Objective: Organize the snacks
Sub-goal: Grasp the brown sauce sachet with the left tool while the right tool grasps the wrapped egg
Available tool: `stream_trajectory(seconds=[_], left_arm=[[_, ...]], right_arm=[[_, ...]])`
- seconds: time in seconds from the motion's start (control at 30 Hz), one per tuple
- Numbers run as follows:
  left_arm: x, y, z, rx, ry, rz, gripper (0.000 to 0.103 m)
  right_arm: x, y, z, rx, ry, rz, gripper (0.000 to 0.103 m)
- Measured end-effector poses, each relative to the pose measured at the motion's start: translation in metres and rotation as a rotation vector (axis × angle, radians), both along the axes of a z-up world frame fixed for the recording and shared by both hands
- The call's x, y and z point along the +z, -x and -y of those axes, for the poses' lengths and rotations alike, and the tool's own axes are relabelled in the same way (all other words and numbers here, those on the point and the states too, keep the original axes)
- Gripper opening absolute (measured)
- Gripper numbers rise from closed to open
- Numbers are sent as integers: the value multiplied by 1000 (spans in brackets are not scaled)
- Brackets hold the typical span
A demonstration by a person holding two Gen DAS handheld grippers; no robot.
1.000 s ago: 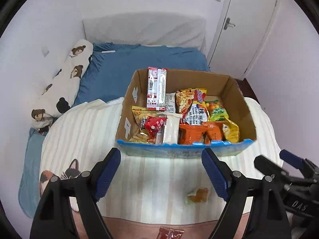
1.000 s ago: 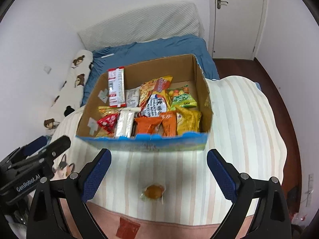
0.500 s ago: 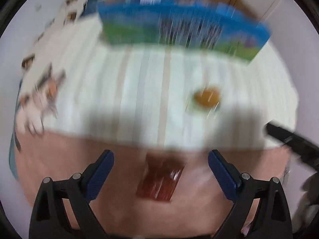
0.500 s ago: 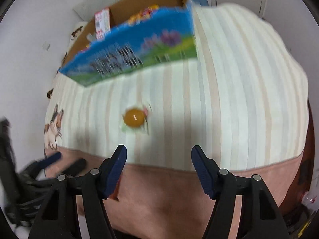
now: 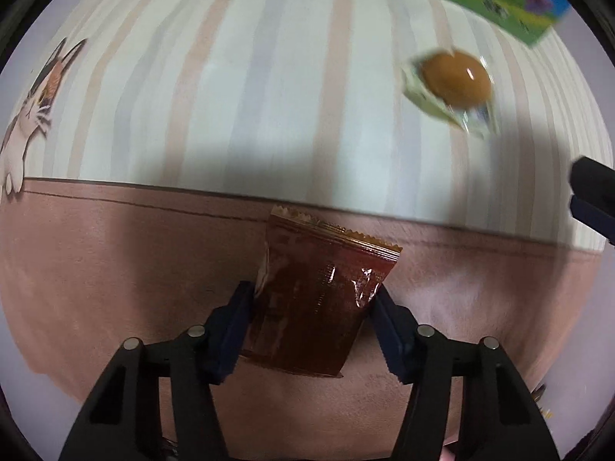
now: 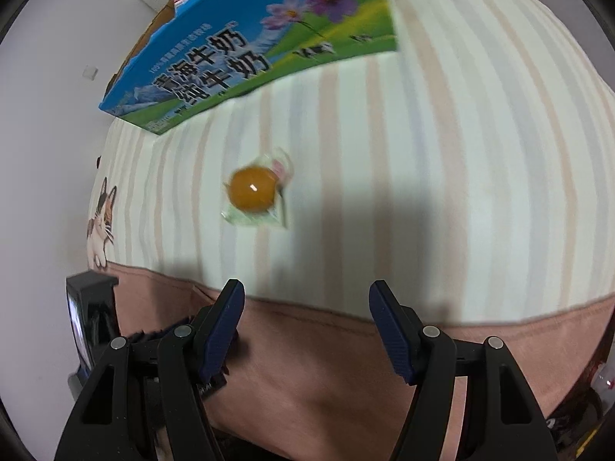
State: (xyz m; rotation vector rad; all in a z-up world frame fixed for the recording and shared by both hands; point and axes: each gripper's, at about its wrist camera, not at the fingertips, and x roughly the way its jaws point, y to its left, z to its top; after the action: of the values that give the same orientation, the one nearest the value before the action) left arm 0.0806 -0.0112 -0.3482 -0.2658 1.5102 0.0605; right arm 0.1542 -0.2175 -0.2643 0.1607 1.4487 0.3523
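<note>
A dark red foil snack packet (image 5: 315, 299) lies on the pink band of the blanket. My left gripper (image 5: 313, 299) is low over it, its blue pads touching both sides of the packet. An orange round snack in a clear wrapper (image 5: 455, 78) lies on the striped blanket to the upper right; it also shows in the right wrist view (image 6: 253, 190). My right gripper (image 6: 307, 307) is open and empty, just short of that snack. The blue-green snack box (image 6: 246, 57) stands behind it.
The striped blanket (image 5: 250, 77) has a cat print (image 5: 34, 103) at its left edge. The right gripper's tip (image 5: 592, 199) shows at the right edge of the left wrist view. The left gripper's body (image 6: 92, 326) sits at the right view's lower left.
Both grippers have dropped from above the box to the blanket. The left jaws have narrowed onto the red packet. The right gripper has come closer to the orange snack.
</note>
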Motion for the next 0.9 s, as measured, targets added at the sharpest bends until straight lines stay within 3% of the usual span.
stream_trajectory(seconds=[0.23,0.47,0.53,0.57,0.77,0.9], left_arm=[[13,-27,-49,88,-25,40,57],[12,-67,-72,84,-32,48,57],[11,-72,-73,70,-34,42,58],[9,-73,-75,60,-33,38,58],[-7,-83,-76,11,-33,37,58],[-13,-81,-75,-6,-37,36,59]], right_arm=[[-9,-45,-47,-2,-5,-9,70],[-43,-73,-74,-51,60,-86,70],[-45,-74,-79,-46,84,-69,65],[-45,-72,-81,-46,110,-49,56],[-45,-50,-93,40,146,-47,55],[-50,-42,-95,41,141,-66,60]])
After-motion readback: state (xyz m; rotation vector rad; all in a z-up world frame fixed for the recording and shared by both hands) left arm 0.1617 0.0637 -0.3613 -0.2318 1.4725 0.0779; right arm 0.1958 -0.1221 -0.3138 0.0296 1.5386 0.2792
